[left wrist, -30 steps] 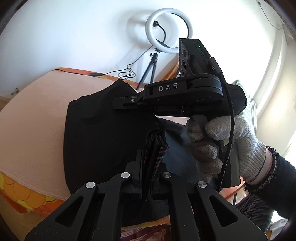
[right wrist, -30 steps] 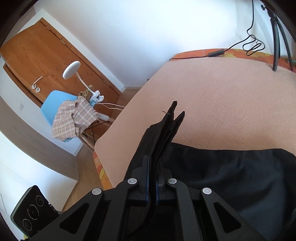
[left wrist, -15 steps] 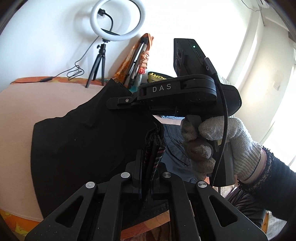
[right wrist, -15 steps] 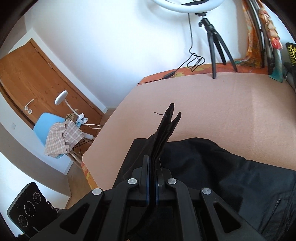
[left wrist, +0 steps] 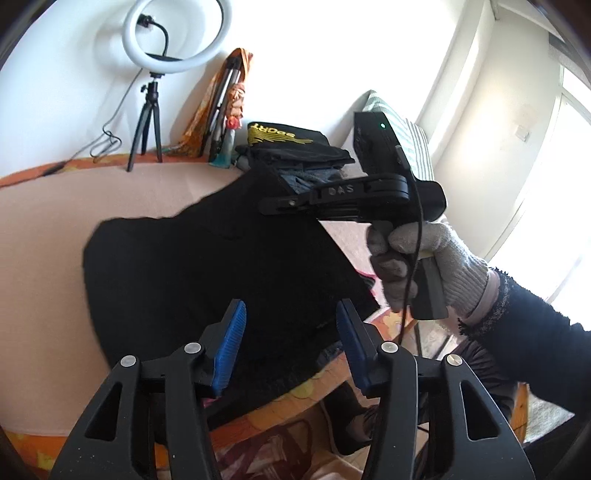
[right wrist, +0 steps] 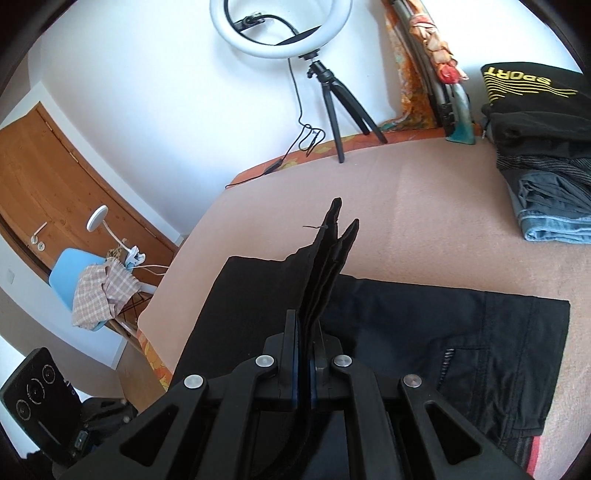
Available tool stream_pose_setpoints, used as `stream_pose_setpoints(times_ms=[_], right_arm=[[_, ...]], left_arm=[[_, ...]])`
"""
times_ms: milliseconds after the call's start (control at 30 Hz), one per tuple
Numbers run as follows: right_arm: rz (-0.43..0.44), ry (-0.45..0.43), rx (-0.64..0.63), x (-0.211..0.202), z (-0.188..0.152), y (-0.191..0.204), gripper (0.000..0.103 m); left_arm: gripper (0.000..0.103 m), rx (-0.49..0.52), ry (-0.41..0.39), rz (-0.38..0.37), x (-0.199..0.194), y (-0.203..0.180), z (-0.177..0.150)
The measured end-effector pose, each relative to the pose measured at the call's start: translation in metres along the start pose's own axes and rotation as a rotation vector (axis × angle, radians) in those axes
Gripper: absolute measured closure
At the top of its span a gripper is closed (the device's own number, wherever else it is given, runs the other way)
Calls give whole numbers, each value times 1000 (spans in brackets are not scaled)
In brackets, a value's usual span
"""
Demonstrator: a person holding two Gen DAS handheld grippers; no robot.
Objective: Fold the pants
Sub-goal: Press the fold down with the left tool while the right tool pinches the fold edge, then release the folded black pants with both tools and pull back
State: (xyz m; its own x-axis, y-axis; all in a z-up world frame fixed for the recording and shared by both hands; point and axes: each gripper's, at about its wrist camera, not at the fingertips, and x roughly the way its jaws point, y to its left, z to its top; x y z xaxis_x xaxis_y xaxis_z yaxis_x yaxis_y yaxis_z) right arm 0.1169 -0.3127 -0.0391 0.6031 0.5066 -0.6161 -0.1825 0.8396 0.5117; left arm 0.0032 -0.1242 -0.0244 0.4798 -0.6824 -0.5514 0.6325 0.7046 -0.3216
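From the left wrist camera, a bed with a pink blanket fills the room's middle. A ring light on a small tripod stands at the far side by the white wall, and a pile of folded clothes sits near it. Bright windows are on the right. The black pants lie flat on the blanket, with one end hanging over the near edge. The left gripper is wide apart and holds nothing; the pants lie just past its blue pads. A gloved right hand holds the right gripper at the far corner of the pants.

From the right wrist camera, the blanket runs to the wall, with a wooden door and a blue chair on the left. The pants stretch long from left to right. The right gripper is clamped on a pinch of the pants, and that fold sticks up and away from it.
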Motion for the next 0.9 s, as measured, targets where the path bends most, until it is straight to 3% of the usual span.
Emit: stream_pose_setpoints(times_ms=[133, 300, 467, 900], right_arm=[[-25, -11, 46, -14, -4, -25, 102], [-34, -11, 99, -23, -13, -47, 102], [-22, -21, 151, -37, -19, -66, 102], [-193, 60, 172, -17, -25, -114, 102]], left_arm=[[53, -3, -13, 143, -1, 33, 7], [53, -54, 29, 216, 26, 70, 8], [53, -59, 113, 200, 55, 73, 3], [53, 49, 230, 218, 80, 54, -18]])
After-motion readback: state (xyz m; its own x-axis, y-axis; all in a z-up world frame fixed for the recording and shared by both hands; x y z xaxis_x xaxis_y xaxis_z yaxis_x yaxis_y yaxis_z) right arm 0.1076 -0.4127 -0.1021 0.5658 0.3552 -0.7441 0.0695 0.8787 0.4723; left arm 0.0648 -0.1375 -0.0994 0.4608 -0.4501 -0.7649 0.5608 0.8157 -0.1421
